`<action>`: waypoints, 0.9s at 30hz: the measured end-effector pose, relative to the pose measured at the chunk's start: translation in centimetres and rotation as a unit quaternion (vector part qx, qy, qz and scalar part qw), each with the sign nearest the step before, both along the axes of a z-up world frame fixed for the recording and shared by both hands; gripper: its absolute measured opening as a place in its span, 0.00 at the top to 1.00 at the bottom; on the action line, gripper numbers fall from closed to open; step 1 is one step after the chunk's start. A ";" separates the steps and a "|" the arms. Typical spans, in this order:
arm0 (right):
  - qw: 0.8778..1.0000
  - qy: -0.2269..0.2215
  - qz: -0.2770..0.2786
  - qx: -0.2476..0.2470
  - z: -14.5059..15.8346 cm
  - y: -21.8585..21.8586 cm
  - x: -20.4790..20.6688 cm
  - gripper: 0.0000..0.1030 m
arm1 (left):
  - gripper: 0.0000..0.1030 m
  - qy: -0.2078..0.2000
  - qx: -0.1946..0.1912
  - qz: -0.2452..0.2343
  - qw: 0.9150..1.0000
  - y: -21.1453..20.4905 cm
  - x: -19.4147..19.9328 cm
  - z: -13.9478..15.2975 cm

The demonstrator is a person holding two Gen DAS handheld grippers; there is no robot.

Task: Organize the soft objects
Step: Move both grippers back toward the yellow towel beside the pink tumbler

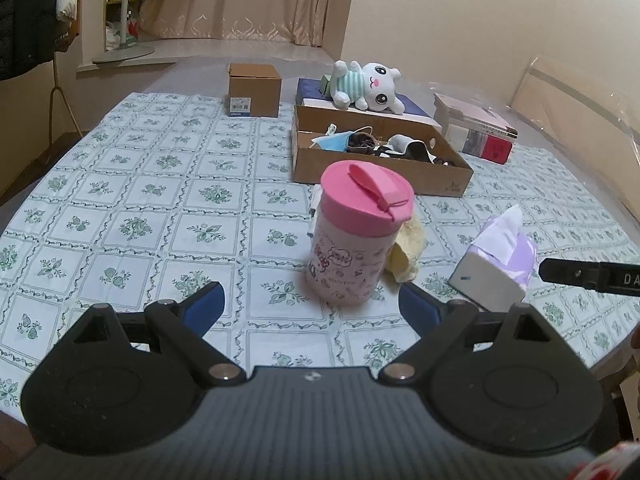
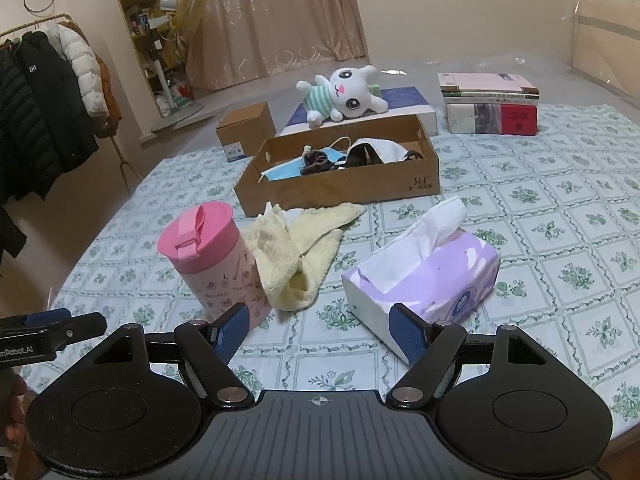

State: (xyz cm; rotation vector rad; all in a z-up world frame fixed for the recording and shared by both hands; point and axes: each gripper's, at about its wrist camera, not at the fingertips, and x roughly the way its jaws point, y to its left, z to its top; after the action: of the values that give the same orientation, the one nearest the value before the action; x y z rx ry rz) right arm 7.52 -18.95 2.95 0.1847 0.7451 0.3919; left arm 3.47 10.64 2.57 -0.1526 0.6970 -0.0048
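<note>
A crumpled yellow towel (image 2: 298, 248) lies on the patterned tablecloth between a pink-lidded cup (image 2: 216, 264) and a purple tissue pack (image 2: 424, 276). In the left wrist view the towel (image 1: 406, 254) peeks out behind the cup (image 1: 358, 232), and the tissue pack (image 1: 496, 264) sits to the right. A white plush bunny (image 2: 344, 94) lies on a blue box behind an open cardboard box (image 2: 340, 184) holding face masks and dark items. My left gripper (image 1: 312, 304) is open just short of the cup. My right gripper (image 2: 320, 330) is open, nothing between its fingers, just in front of the towel.
A small closed cardboard box (image 1: 254, 90) stands at the back left. A stack of books (image 2: 490, 104) sits at the back right. Coats hang on a rack (image 2: 44, 96) to the left of the table. The table's edge curves close on both sides.
</note>
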 end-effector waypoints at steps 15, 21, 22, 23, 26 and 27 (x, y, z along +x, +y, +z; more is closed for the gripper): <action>0.997 -0.041 0.059 -0.035 -1.7 1.6 -0.3 0.26 | 0.10 -0.013 0.026 -0.052 0.998 2.8 2.2 -0.3; 0.992 -0.053 0.101 -0.060 -2.6 1.7 2.4 0.26 | 0.10 -0.006 0.049 -0.075 0.996 4.6 5.1 -0.7; 0.990 -0.055 0.112 -0.067 -2.8 1.8 3.1 0.26 | 0.10 -0.006 0.052 -0.078 0.996 4.9 5.5 -0.7; 0.988 -0.056 0.123 -0.075 -3.0 1.9 3.7 0.26 | 0.10 -0.004 0.057 -0.081 0.995 5.2 6.2 -0.7; 0.977 -0.065 0.175 -0.101 -3.4 2.6 5.3 0.26 | 0.10 -0.004 0.072 -0.101 0.992 6.0 8.1 -0.3; 0.971 -0.070 0.200 -0.112 -3.4 3.0 5.9 0.26 | 0.10 -0.004 0.078 -0.110 0.991 6.2 8.7 -0.1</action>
State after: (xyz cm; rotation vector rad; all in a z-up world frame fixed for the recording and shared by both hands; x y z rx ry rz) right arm 13.43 -15.93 -0.45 -0.2087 0.6809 0.6919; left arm 12.17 16.86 2.49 0.0741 0.6998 -0.1615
